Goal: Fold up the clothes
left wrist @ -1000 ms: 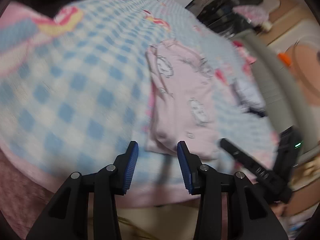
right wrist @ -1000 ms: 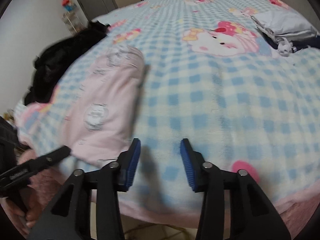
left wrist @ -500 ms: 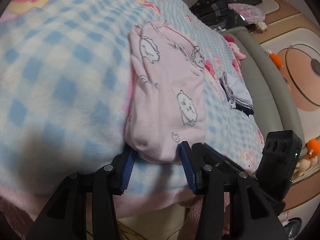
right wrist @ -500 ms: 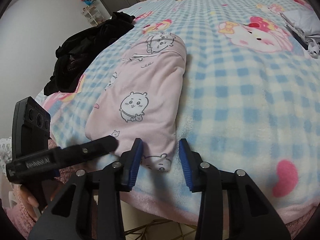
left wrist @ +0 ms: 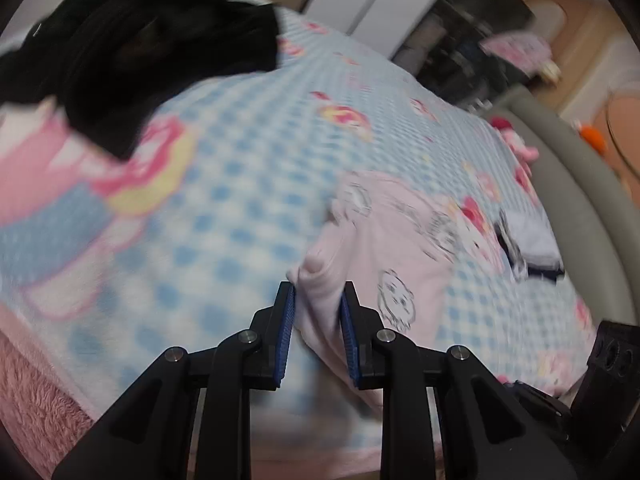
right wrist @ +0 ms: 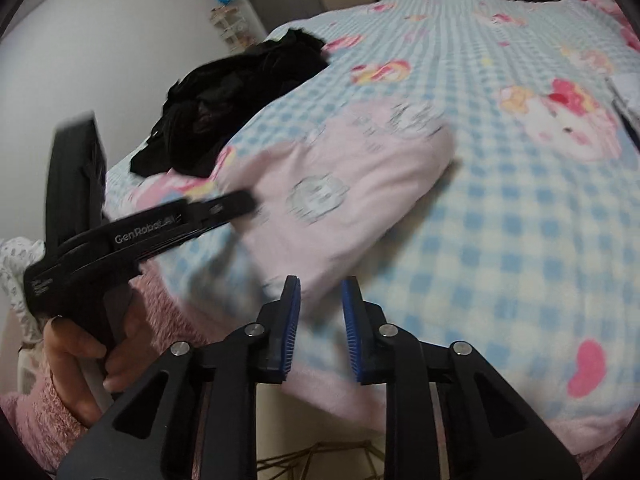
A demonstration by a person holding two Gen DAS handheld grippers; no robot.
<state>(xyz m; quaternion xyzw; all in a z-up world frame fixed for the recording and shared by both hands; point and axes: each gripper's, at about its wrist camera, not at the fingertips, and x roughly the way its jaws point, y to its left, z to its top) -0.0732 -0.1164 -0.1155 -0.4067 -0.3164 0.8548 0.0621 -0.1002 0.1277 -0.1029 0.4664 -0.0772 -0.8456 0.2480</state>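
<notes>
While the pink garment [left wrist: 392, 248] lies folded near the front edge of the bed [left wrist: 248, 184], the left gripper [left wrist: 316, 332] pinches its near corner between blue pads. At the garment's other near corner, the right gripper [right wrist: 320, 320] has its jaws apart, cloth at their tips; whether it grips is unclear. Farther back on the checked blanket sits a black clothes heap [right wrist: 236, 96]
</notes>
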